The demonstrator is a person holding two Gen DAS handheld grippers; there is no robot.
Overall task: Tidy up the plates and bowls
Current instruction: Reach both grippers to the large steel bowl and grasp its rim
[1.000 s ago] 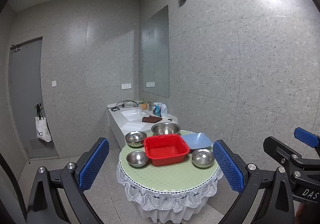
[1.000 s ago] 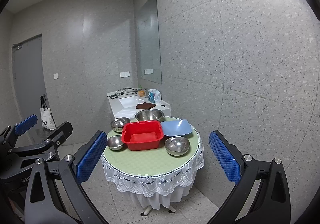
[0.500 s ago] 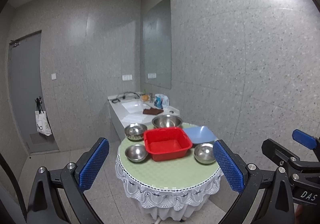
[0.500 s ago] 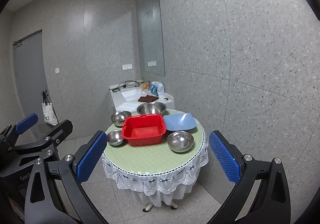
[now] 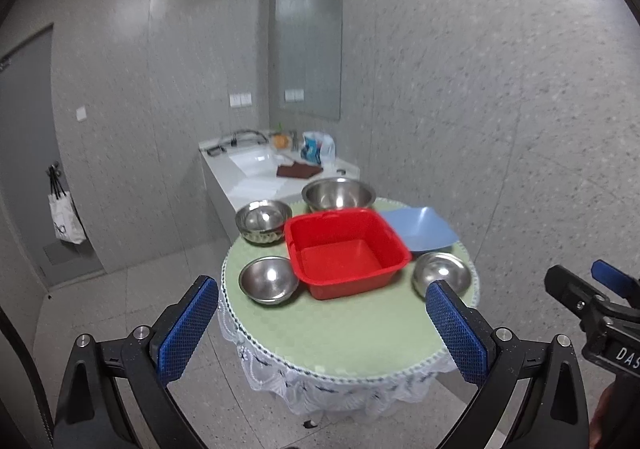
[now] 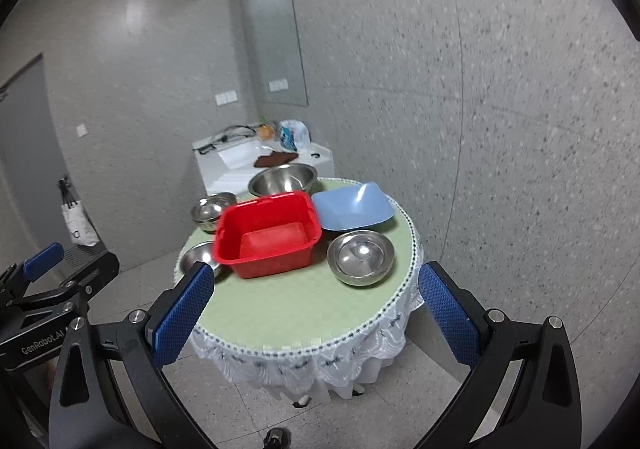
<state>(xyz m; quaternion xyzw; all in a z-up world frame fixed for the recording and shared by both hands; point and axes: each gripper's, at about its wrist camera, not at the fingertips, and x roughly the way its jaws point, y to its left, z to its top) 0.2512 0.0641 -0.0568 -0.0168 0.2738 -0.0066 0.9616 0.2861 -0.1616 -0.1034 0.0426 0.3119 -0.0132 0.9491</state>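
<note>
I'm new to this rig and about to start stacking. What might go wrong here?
The small steel bowl sits near the round table's lace-trimmed edge; a nudge from the open right gripper could tip it off. The steel bowls look smooth, so they may slip in the open left gripper.

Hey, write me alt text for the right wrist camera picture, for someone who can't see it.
An open claw hangs above a round table holding a red tub, a blue square dish and four steel bowls, the nearest at front right. A white sink counter stands behind, against grey walls.
</note>
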